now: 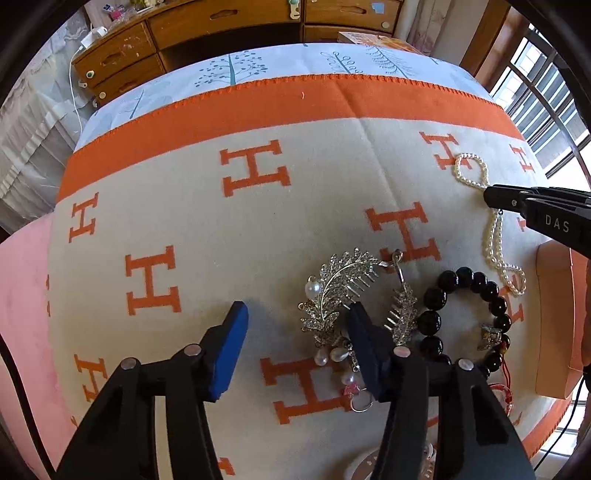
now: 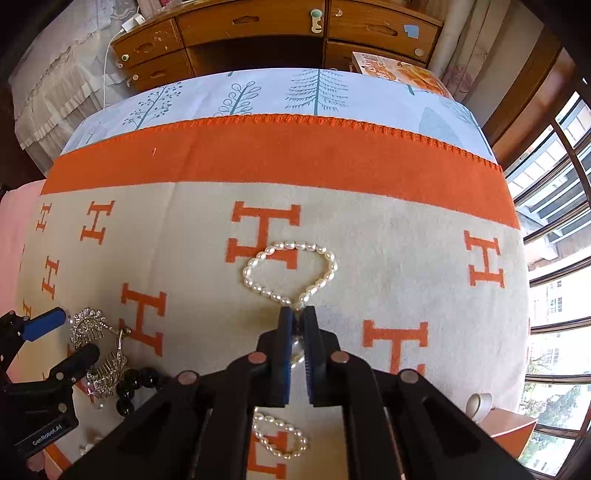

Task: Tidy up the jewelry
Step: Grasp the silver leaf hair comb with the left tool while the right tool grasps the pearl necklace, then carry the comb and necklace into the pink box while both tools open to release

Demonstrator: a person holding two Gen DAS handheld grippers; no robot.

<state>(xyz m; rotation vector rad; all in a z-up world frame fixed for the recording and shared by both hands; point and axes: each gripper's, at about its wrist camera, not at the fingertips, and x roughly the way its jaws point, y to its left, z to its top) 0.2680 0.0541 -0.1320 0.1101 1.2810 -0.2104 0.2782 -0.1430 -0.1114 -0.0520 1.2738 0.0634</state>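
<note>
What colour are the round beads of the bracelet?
Glossy black bracelet, clearest in the left wrist view.

The right gripper's fingers (image 2: 284, 354) hide the middle of the pearl strand (image 2: 291, 266).

My left gripper (image 1: 295, 347) sits over the silver rhinestone feather hair comb (image 1: 334, 291), one finger left of it, the other on it. The black round-bead bracelet (image 1: 465, 317) lies just right of the comb, w/ the white pearl strand (image 2: 291, 271) right of and behind that, pinched mid-length in my right gripper (image 2: 295, 314). All lie on the orange-and-cream H-pattern blanket (image 1: 303, 206) on the bed; the brown wooden drawer unit (image 2: 258, 33) stands behind.
</note>
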